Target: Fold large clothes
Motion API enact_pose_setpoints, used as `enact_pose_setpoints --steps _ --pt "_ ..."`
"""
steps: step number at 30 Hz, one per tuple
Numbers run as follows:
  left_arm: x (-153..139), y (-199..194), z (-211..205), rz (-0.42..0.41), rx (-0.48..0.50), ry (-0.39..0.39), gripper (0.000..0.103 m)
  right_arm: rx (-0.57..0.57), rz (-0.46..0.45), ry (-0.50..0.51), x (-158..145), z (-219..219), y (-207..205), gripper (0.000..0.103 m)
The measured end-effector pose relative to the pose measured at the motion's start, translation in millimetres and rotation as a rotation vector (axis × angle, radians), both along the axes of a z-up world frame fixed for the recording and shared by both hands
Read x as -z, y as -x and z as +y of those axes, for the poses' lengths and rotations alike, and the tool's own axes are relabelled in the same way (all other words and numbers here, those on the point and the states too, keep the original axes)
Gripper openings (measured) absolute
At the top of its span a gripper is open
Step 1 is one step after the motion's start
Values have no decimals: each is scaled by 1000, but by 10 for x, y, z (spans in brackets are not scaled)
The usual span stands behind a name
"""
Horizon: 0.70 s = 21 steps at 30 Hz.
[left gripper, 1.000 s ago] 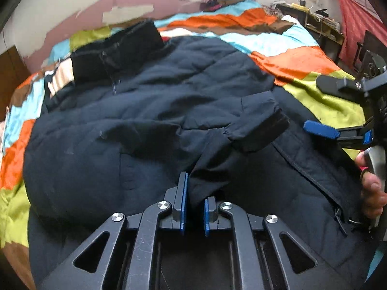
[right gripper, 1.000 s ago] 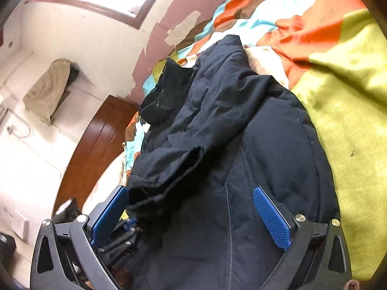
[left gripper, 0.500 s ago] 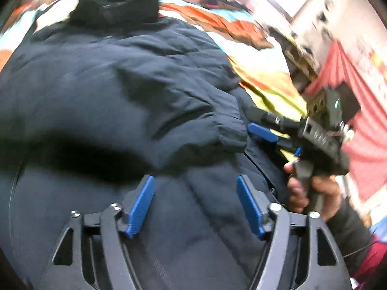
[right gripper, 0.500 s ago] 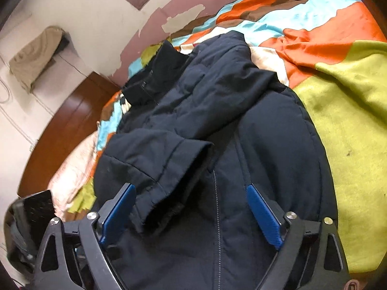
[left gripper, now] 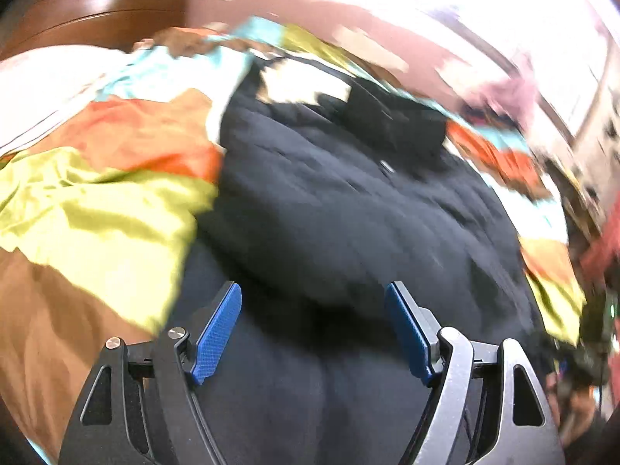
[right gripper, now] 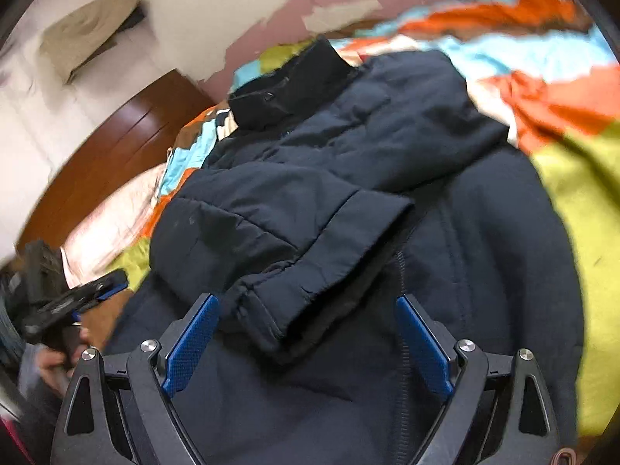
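A dark navy padded jacket (right gripper: 445, 232) lies spread on the bed, its black collar (right gripper: 294, 81) at the far end. One sleeve is folded across the chest, and its cuff (right gripper: 310, 271) lies just ahead of my right gripper (right gripper: 308, 343), which is open with nothing between its blue pads. My left gripper (left gripper: 312, 329) is open too and hovers over the jacket's (left gripper: 348, 213) lower left part, holding nothing. The left wrist view is blurred. In the right wrist view, the left gripper (right gripper: 108, 285) shows at the left edge, in a hand (right gripper: 54, 360).
A patchwork bedspread (right gripper: 581, 193) in orange, blue and yellow-green lies under the jacket. A brown wooden headboard (right gripper: 116, 155) and a pale pillow (right gripper: 112, 221) stand at the left. Behind the bed is a wall with peeling paint (right gripper: 341, 7).
My left gripper let go of the sleeve cuff, opened, and swung left over the jacket's left side. The right gripper closed in on the cuff and its jaws narrowed slightly.
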<state>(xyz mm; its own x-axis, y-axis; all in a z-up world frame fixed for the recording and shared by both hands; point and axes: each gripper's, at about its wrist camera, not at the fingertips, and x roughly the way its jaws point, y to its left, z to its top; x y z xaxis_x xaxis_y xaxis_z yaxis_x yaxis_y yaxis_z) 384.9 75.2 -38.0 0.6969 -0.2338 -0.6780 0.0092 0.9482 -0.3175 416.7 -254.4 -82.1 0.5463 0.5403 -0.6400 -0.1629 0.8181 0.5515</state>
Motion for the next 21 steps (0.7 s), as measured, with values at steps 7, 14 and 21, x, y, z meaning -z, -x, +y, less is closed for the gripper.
enact_pose_setpoints --steps 7,14,21 --pt "61 -217 307 -28 -36 11 71 171 121 17 4 54 -243 20" --pt "-78 -186 243 -95 26 -39 71 186 -124 309 -851 224 -159 10" --pt "29 -228 224 -81 20 -112 71 259 -146 505 -839 117 -659 10"
